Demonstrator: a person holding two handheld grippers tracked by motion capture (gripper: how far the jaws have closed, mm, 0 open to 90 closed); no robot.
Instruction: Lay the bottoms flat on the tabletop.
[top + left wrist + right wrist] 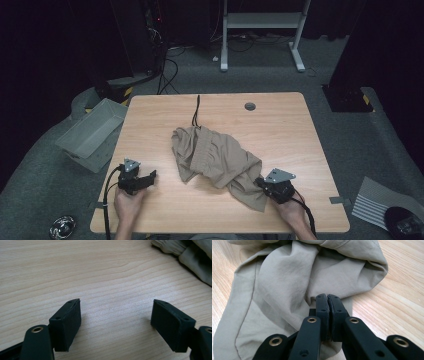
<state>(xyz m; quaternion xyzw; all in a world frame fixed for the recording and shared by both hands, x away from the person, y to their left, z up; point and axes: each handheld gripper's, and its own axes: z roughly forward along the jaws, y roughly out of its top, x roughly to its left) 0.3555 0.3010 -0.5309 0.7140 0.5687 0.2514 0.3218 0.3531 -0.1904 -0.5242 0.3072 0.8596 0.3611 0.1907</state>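
Khaki garment [215, 160] lies crumpled mid-counter [280, 130], its near-right end pinched in the closed right claw [327, 298]; left claw [116, 315] gapes empty.

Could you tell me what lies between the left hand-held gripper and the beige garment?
Bare wooden table: in the high view, nothing sits between the left hand-held gripper and the beige garment.

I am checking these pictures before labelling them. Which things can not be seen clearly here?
- Right gripper, right gripper view: jaws pressed together at the khaki garment; whether a fold is pinched between the pads is hidden.
- High view: the garment's type is unclear, crumpled on the table.
- High view: the shiny object on the floor is too small to identify.
- Left gripper view: the garment is cut by the edge.
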